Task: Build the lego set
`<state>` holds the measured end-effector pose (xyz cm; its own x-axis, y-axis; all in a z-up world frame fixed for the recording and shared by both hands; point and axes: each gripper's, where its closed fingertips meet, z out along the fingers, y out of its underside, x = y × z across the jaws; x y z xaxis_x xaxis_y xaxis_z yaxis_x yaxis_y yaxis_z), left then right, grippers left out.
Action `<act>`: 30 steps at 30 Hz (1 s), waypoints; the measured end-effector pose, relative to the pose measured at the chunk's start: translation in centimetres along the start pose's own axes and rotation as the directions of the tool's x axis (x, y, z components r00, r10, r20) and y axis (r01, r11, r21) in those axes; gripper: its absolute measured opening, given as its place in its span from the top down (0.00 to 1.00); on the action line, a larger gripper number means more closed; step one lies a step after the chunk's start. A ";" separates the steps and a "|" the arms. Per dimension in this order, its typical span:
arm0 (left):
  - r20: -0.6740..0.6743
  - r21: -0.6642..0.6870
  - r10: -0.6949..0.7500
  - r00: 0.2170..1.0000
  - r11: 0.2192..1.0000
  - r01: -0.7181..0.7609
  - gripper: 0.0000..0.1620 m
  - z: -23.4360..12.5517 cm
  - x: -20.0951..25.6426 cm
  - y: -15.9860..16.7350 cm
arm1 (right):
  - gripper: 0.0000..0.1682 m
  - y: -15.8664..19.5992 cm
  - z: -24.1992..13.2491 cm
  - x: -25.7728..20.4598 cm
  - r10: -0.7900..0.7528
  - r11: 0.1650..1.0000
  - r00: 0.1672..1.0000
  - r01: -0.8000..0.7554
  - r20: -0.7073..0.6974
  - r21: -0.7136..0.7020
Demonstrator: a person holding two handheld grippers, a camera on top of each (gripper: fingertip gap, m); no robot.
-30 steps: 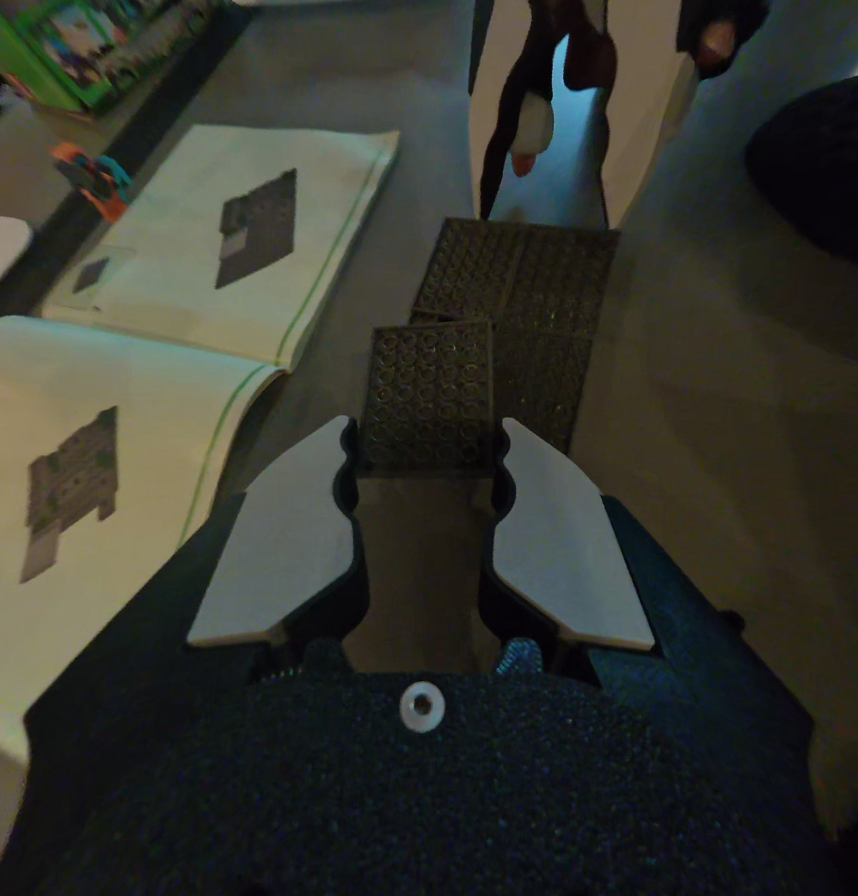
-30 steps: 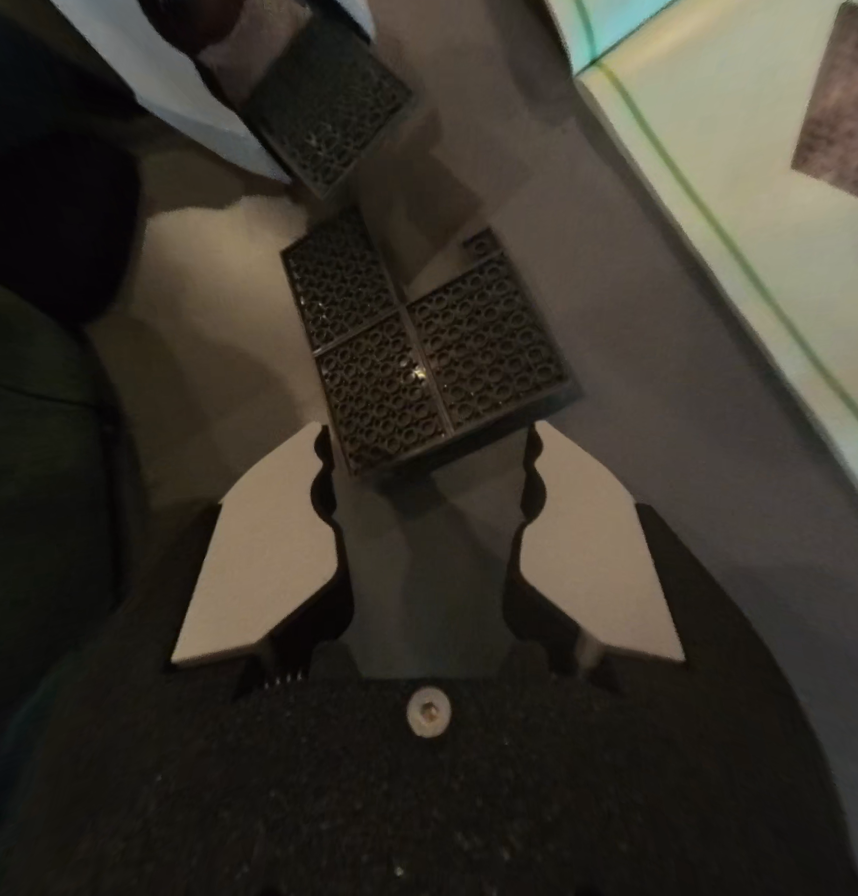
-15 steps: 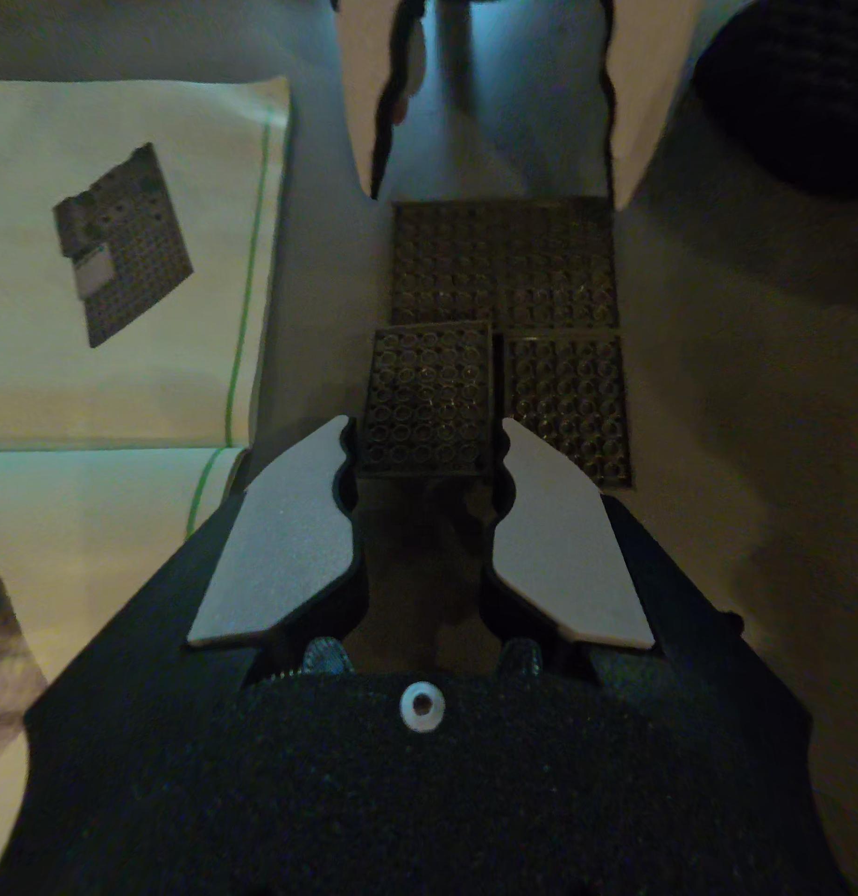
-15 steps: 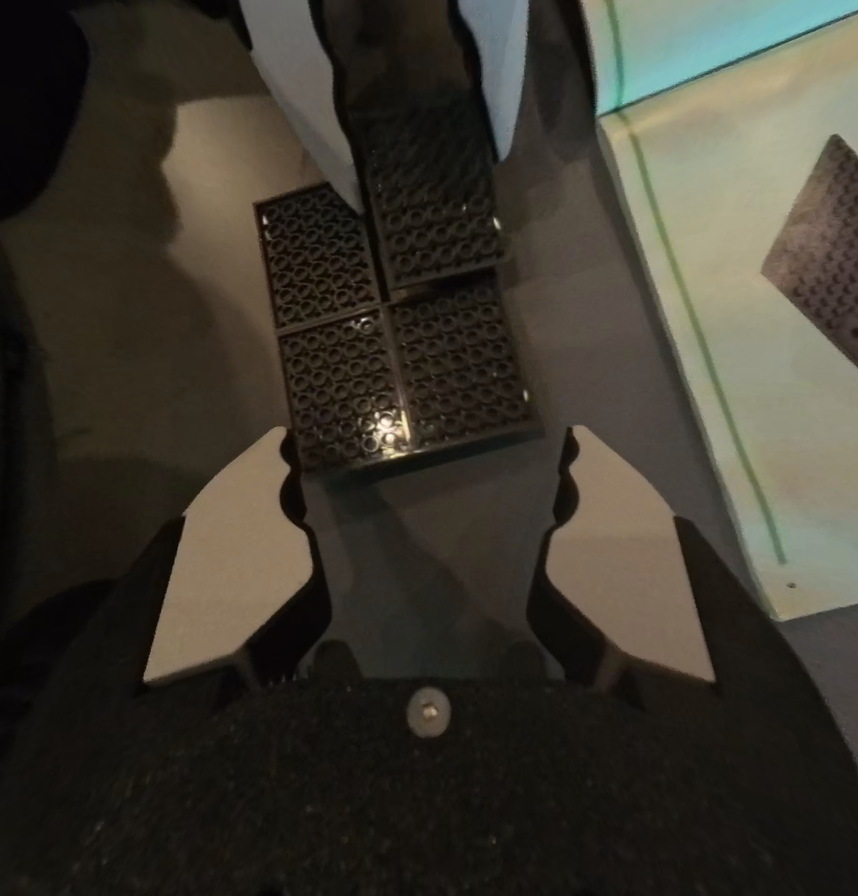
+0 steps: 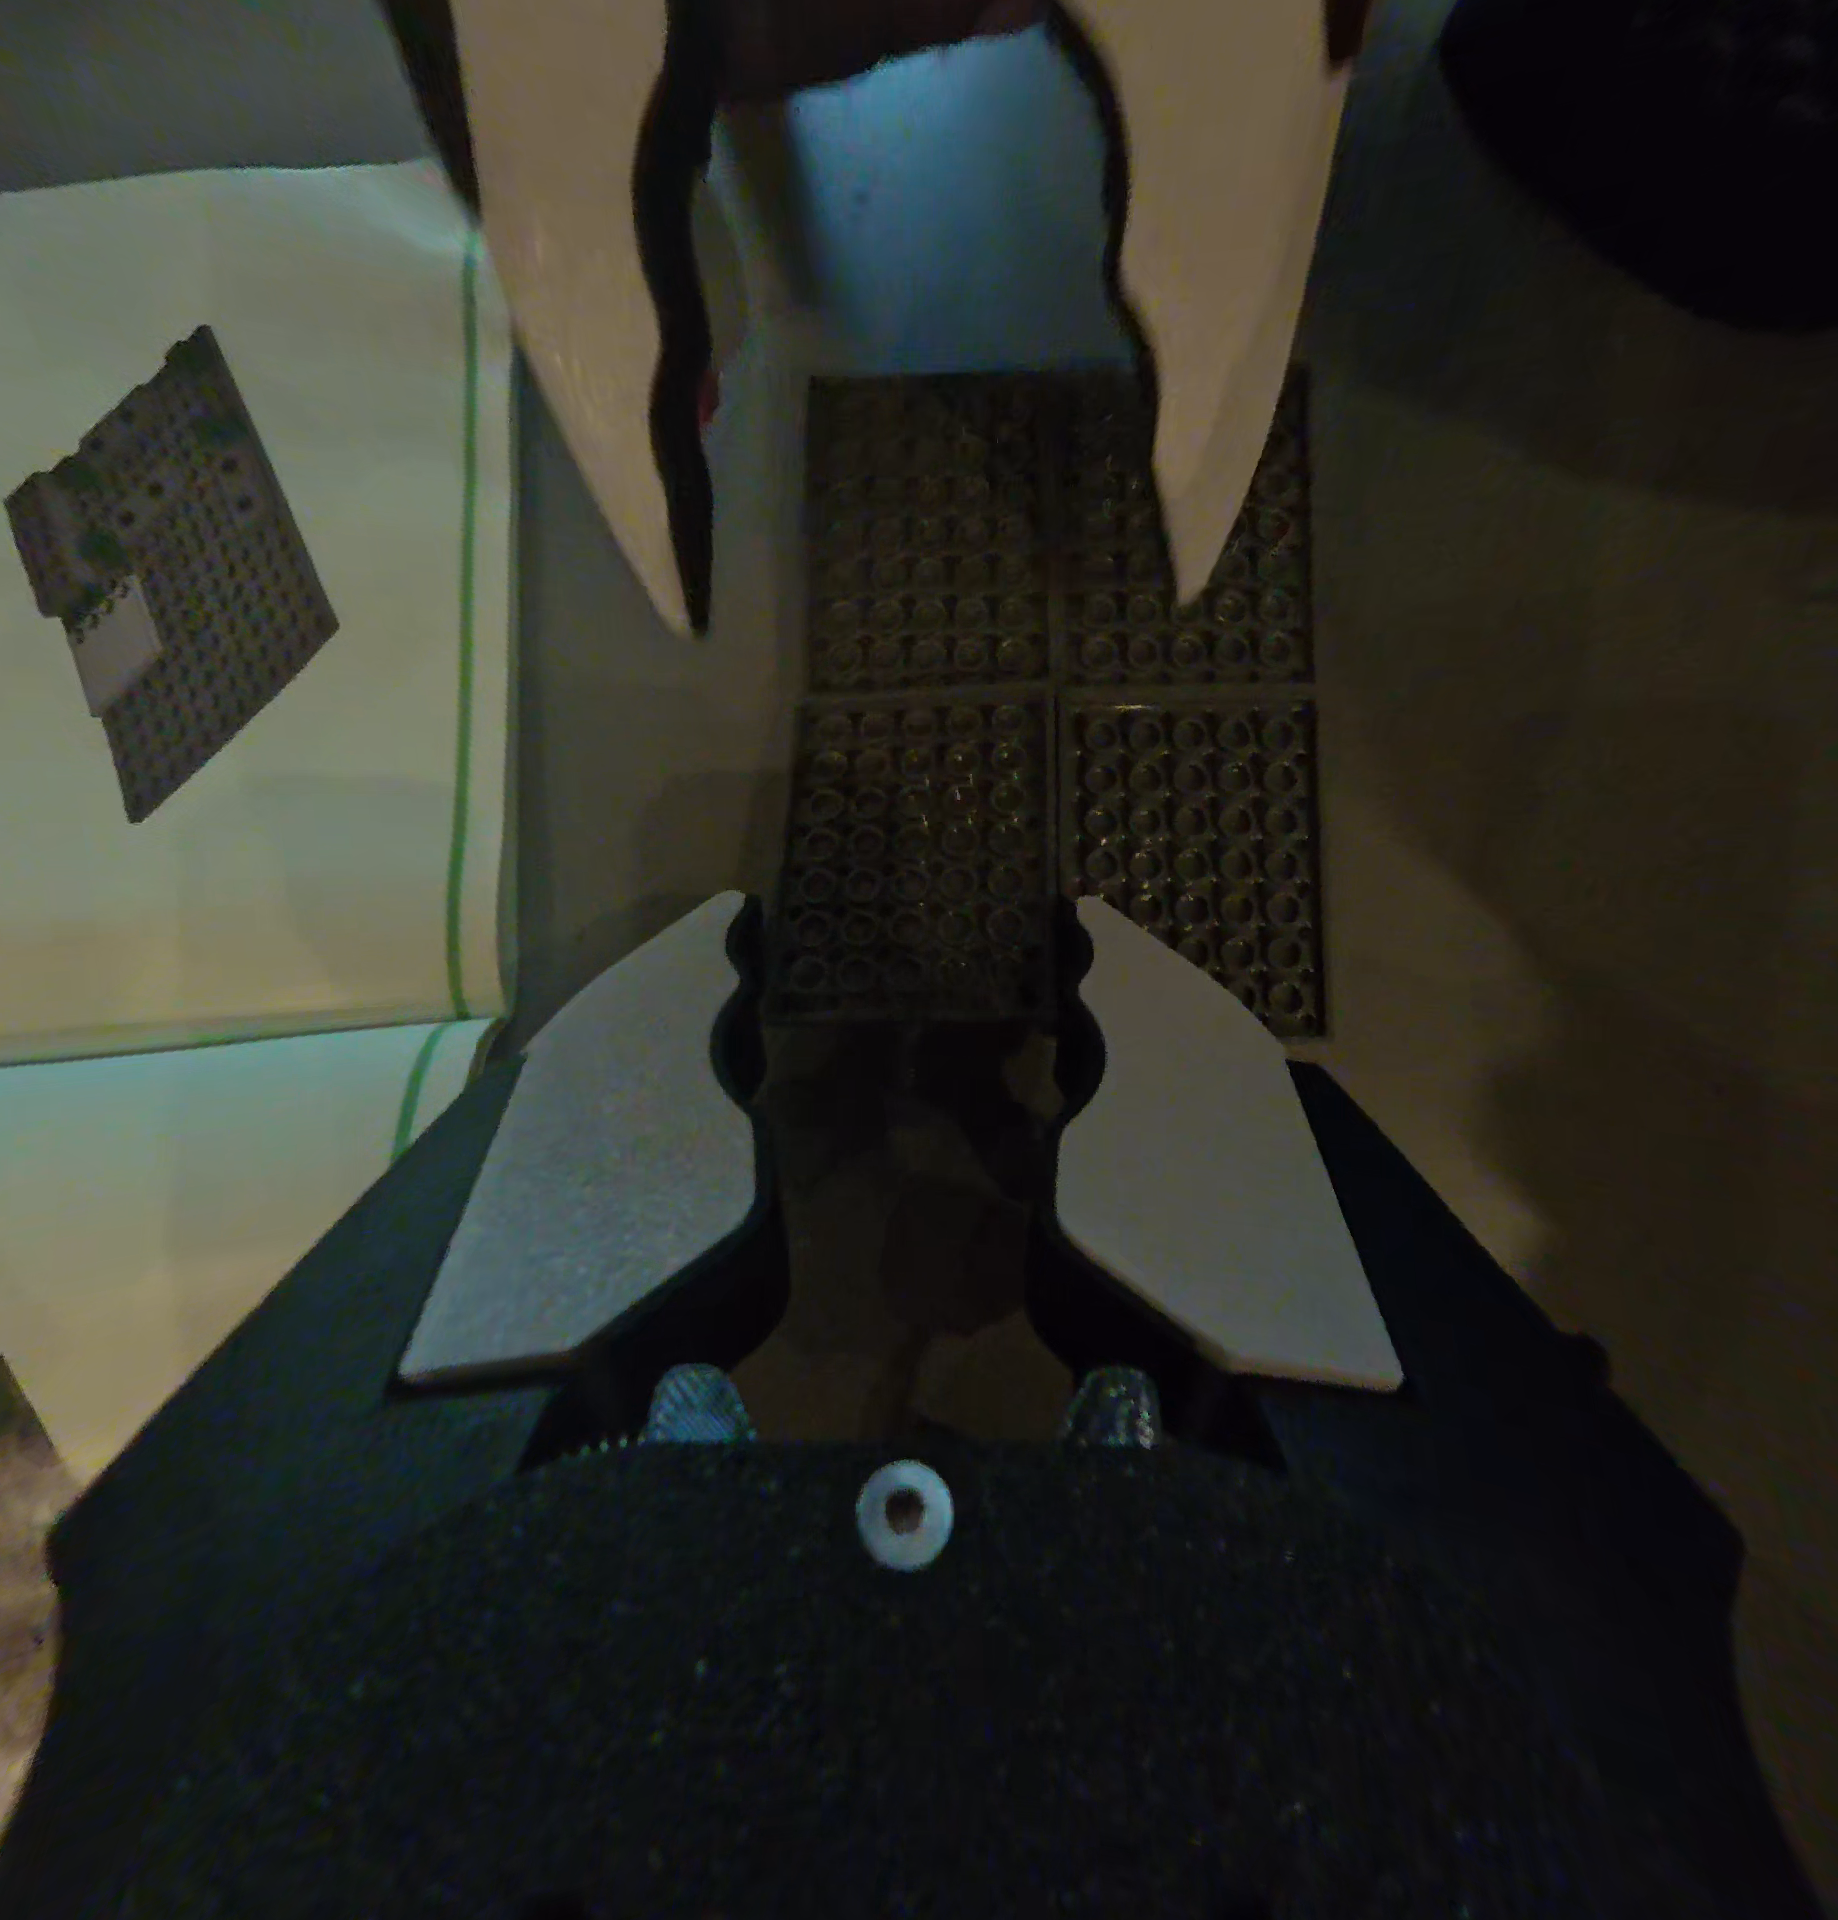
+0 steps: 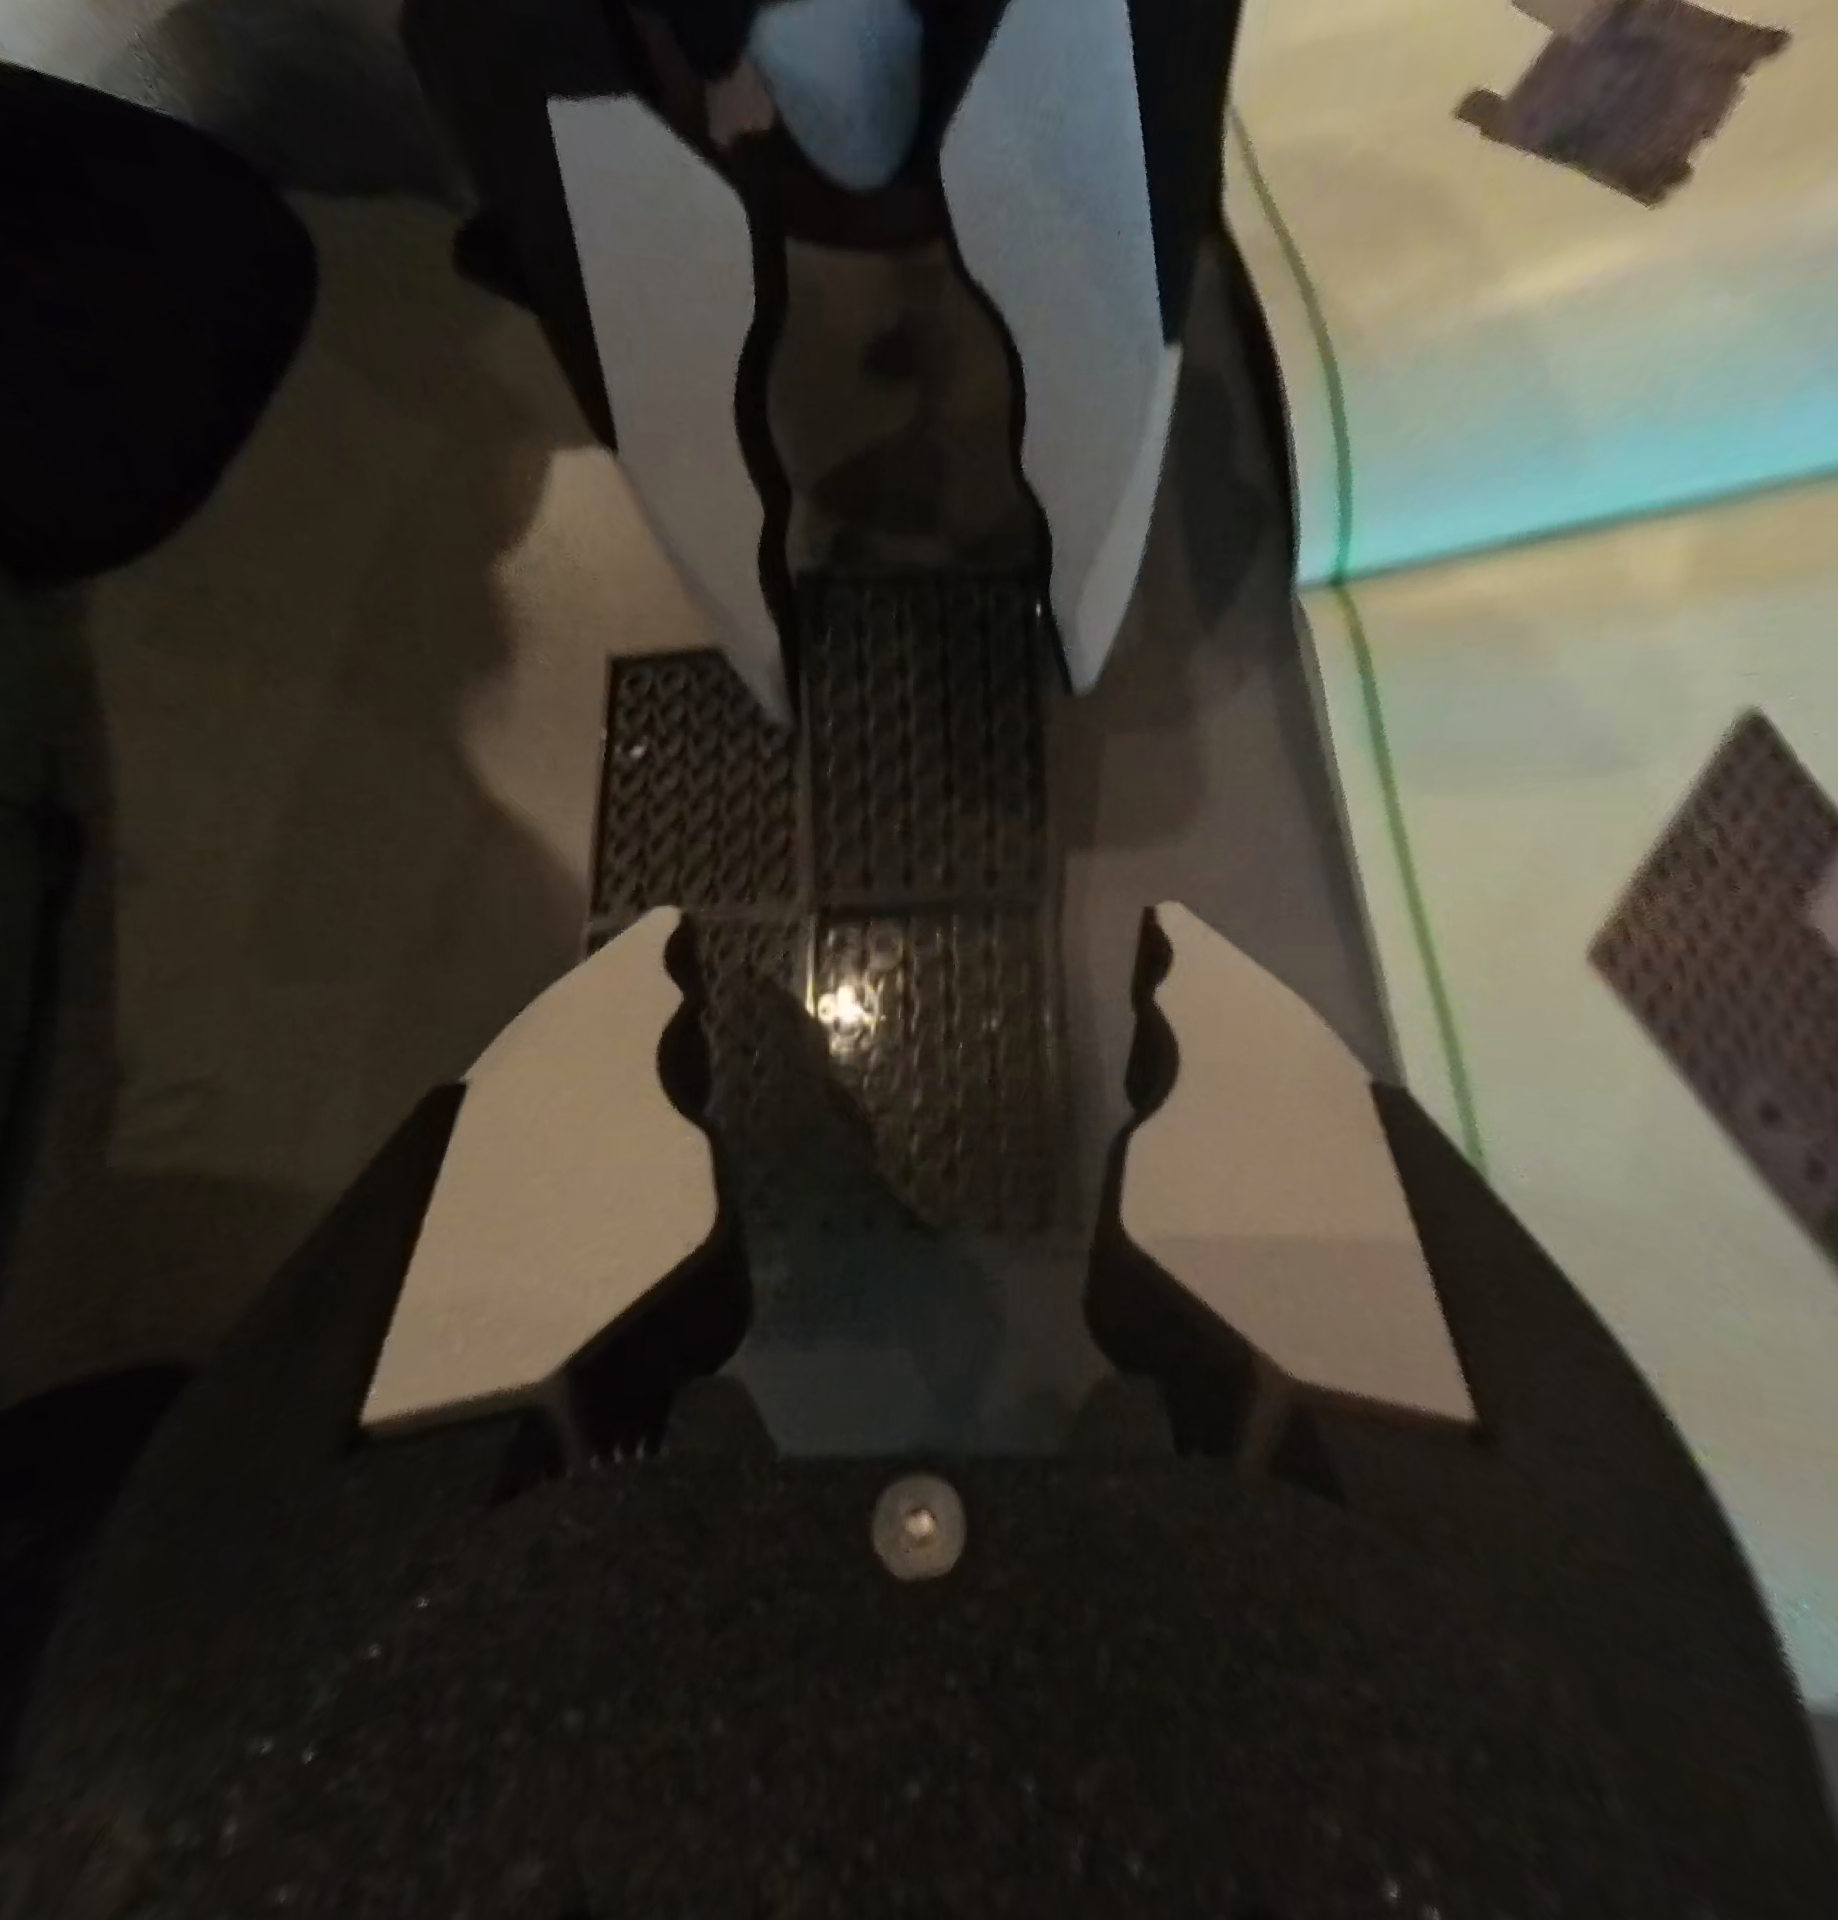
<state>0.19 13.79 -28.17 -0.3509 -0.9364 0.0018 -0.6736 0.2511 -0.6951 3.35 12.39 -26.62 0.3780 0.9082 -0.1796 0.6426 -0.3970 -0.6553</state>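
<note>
**Dark grey plates meet between two tongs**

Dark grey studded plates [image 5: 1185,821] lie together on the desk [image 5: 1569,831], forming a square beside the open instruction booklet [image 5: 219,644]. The left tongs [image 5: 910,961] pinch the near-left plate [image 5: 915,842] by its side edges. The right tongs [image 6: 910,935] stand wide apart, holding nothing, straddling the plates' opposite end.

Lying open and flat on the grey table [image 5: 1580,852]: a pale instruction booklet [image 5: 229,914], at the left in the left wrist view and at the right in the right wrist view. Thin green line down each page; printed drawings of a grey studded plate. Well apart, across the table, a dark rounded thing [image 5: 1715,156], too dim to identify.
</note>
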 end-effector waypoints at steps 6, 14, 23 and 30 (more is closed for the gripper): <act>-0.020 -0.011 0.004 1.000 1.000 -0.004 0.66 0.0 0.2 0.1 | 0.61 -0.6 2.1 0.6 -0.022 0.998 1.000 0.023 0.014 -0.056; -0.064 -0.023 -0.004 0.998 1.000 0.002 0.63 -0.2 0.6 0.5 | 0.74 -0.2 2.4 0.4 -0.036 0.994 0.999 0.040 0.034 -0.103; -0.095 0.013 -0.054 0.994 0.998 0.055 0.67 -0.2 0.6 0.1 | 0.74 -0.1 2.3 0.5 -0.021 0.994 0.999 0.025 0.041 -0.107; -0.087 0.026 -0.056 0.995 0.998 0.059 0.67 -0.7 0.4 -0.7 | 0.72 -0.4 1.3 0.9 0.015 0.998 0.999 -0.012 0.051 -0.061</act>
<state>0.03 13.38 -27.22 -0.3676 -0.9242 0.1034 -0.6762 0.1892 -0.7120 2.55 13.50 -27.46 0.3533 0.9077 -0.2263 0.6778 -0.4151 -0.6069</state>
